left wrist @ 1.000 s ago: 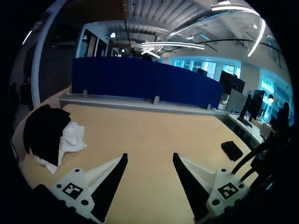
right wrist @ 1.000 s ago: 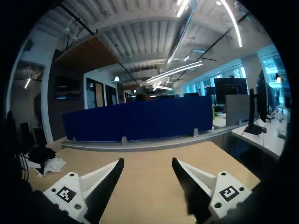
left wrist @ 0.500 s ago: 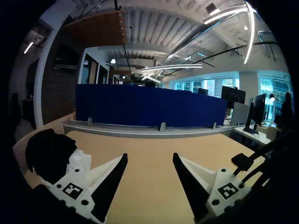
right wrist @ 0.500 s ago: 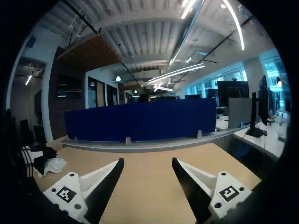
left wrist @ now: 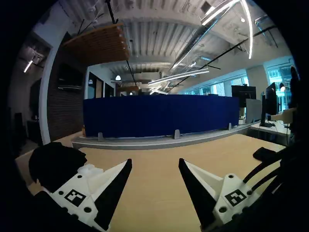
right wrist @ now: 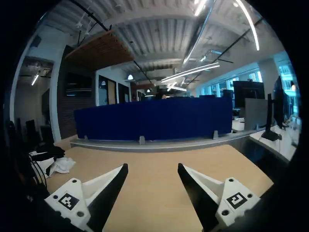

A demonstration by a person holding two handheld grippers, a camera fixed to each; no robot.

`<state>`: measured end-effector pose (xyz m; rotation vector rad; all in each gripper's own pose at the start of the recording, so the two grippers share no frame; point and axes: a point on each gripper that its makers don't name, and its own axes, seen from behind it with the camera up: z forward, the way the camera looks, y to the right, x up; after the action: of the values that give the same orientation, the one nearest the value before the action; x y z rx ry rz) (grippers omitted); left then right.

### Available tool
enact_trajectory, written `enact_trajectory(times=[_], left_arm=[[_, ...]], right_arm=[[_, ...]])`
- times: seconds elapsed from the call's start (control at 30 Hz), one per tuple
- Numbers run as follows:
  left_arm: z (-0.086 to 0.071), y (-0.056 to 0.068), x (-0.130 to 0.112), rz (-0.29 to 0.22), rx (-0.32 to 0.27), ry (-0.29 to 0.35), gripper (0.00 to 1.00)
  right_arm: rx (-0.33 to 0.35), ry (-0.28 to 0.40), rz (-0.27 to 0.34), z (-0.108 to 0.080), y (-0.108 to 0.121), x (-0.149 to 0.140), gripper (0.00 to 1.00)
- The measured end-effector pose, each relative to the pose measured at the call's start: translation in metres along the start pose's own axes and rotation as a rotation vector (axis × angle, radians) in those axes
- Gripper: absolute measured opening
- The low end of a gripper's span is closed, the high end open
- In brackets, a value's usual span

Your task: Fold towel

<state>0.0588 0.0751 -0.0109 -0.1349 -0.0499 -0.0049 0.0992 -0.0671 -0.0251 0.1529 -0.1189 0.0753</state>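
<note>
Wide open, the left gripper [left wrist: 154, 160], white with black fingers, hangs over a light wooden tabletop [left wrist: 154, 193], its jaws holding nothing and touching nothing. The right gripper [right wrist: 152, 165], of the same make, is spread just as wide and is also empty above the tabletop.

At eight o'clock in the left gripper view, a crumpled white towel [left wrist: 89, 169] lies against a rumpled black cloth [left wrist: 54, 164]. It is partly hidden behind the gripper's left finger, and whether the finger touches it cannot be told. In the right gripper view the same heap sits at nine o'clock, well apart from the fingers.

A small folded black cloth [left wrist: 265, 152] lies at three o'clock in the left gripper view, near black cables [left wrist: 262, 174]. At twelve o'clock, a long blue fabric partition [left wrist: 158, 116] lines the table's far edge.
</note>
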Motion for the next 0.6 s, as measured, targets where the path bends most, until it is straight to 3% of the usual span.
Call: enact_trajectory(times=[0.3,0.6], left_arm=[[-0.006,-0.018,-0.018,0.042,0.043,0.05,0.89],[0.0,-0.033,-0.04,0.06,0.063,0.083,0.89]], right_arm=[[-0.01,-0.028,-0.031,0.013,-0.002,-0.009,1.0],[-0.013,-0.051,-0.057,0.024,-0.011,-0.023,1.0]])
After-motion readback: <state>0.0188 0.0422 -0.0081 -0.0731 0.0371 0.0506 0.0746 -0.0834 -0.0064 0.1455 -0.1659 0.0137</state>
